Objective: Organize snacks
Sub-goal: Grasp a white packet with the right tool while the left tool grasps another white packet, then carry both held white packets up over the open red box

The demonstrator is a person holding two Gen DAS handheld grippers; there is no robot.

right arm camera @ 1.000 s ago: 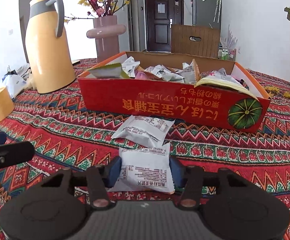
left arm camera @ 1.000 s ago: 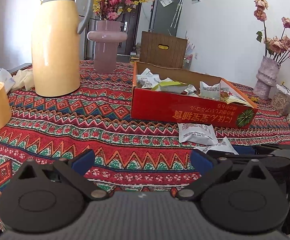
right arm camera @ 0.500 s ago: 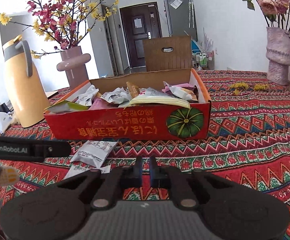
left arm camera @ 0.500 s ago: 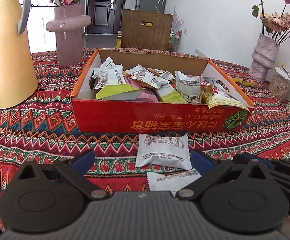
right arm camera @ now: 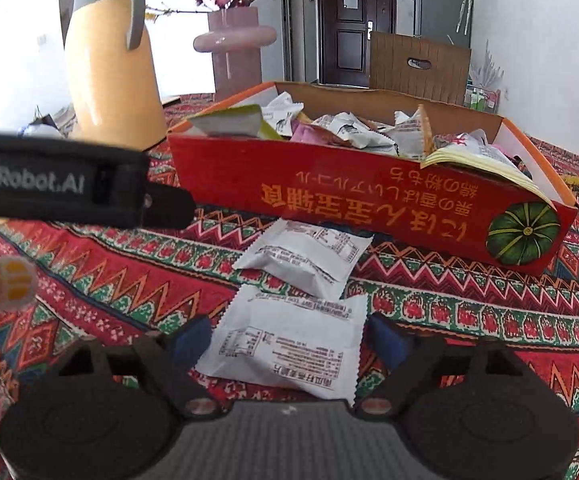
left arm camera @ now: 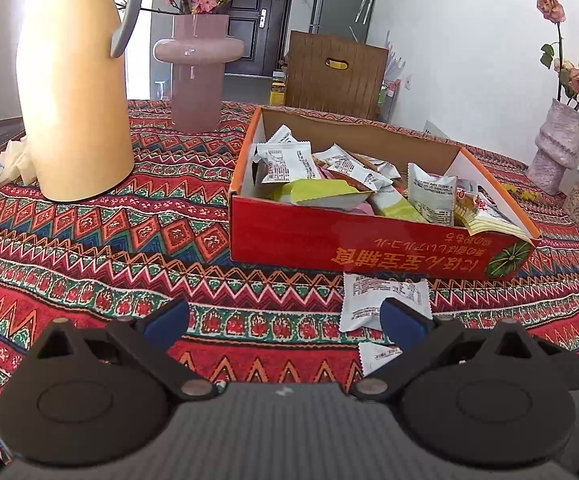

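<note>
Snack packet (right arm camera: 285, 348), white, lies on the tablecloth (right arm camera: 469, 312) between the right gripper (right arm camera: 289, 340), whose jaws have just been opening and don't press it. A second packet (right arm camera: 305, 258) lies beyond, before the red box (right arm camera: 369, 196). Left gripper (left arm camera: 285, 320) is spread, empty. Likely regrasping.

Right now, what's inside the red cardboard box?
The red cardboard box holds a loose pile of snack packets: white printed ones, a yellow-green one and a pink one. Whatever lies beneath the pile is covered.
</note>
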